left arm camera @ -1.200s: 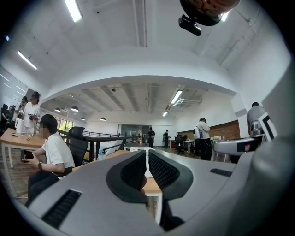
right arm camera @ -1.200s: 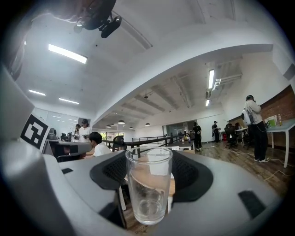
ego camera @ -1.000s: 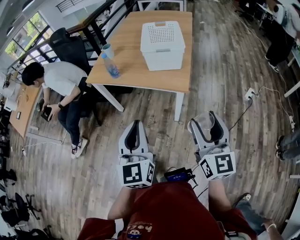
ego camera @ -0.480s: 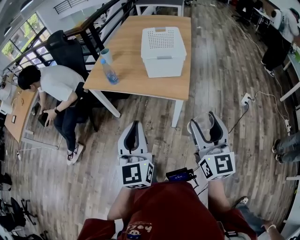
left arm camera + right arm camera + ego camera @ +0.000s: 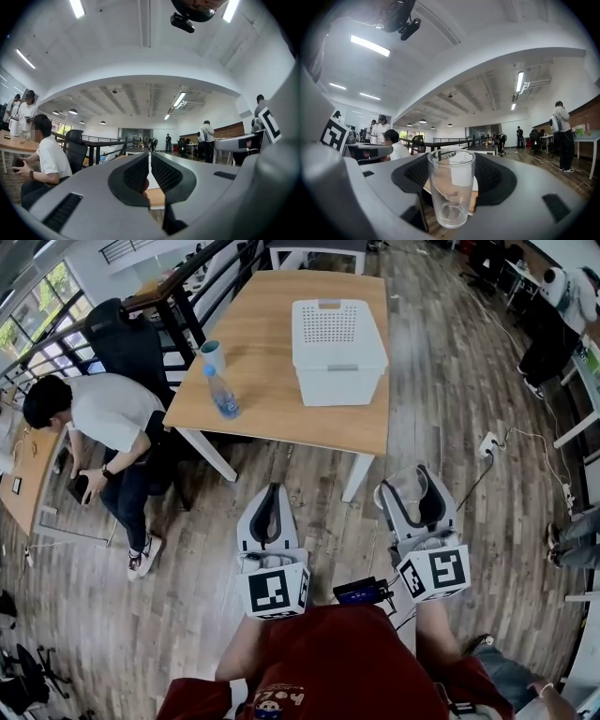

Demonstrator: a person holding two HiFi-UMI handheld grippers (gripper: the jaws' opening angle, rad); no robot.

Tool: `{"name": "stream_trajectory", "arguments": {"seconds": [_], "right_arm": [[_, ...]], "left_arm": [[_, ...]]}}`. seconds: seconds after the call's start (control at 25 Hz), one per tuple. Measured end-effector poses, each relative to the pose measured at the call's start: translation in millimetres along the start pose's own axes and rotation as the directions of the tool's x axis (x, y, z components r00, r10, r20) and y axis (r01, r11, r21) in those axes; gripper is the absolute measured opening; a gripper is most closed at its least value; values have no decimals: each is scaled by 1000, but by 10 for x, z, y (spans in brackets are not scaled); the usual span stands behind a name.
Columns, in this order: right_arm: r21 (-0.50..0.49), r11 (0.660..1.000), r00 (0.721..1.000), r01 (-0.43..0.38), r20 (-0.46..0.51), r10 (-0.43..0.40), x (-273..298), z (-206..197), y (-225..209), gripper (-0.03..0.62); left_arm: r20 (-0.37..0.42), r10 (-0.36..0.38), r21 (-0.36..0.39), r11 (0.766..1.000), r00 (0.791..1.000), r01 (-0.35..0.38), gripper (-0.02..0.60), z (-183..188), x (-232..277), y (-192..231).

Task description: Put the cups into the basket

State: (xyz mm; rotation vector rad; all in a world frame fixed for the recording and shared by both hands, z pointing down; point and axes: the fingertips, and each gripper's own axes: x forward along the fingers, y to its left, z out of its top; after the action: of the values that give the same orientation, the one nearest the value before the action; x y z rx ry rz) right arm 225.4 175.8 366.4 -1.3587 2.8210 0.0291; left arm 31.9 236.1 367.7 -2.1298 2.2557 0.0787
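Observation:
A white lidded basket (image 5: 339,351) stands on the wooden table (image 5: 272,409) ahead of me. A pale green cup (image 5: 213,354) and a blue water bottle (image 5: 223,395) stand near the table's left edge. My right gripper (image 5: 417,495) is over the floor short of the table's near right corner, level and shut on a clear glass cup (image 5: 450,201), which stands upright between its pads. My left gripper (image 5: 270,517) is beside it over the floor, its jaws shut to a thin slit with nothing in them (image 5: 150,164).
A person (image 5: 103,418) sits bent over at the left beside a black chair (image 5: 127,338). A power strip with a cable (image 5: 494,435) lies on the wooden floor to the right. Other people stand at the far right edge (image 5: 553,310).
The table and basket have drawn nearer in the head view as both grippers travel toward them. The glass stays held in the right gripper.

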Motion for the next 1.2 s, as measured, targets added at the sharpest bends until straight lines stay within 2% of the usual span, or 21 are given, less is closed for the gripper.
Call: {"name": "stream_trajectory", "arguments": {"seconds": [0.8, 1.2], "right_arm": [[-34, 998, 999, 49, 0, -49, 992, 192, 438, 288], [-44, 995, 996, 88, 5, -88, 1138, 196, 620, 288]], "left_arm": [[12, -42, -18, 999, 999, 42, 21, 118, 634, 974], [-8, -86, -19, 996, 996, 86, 21, 57, 767, 1248]]}}
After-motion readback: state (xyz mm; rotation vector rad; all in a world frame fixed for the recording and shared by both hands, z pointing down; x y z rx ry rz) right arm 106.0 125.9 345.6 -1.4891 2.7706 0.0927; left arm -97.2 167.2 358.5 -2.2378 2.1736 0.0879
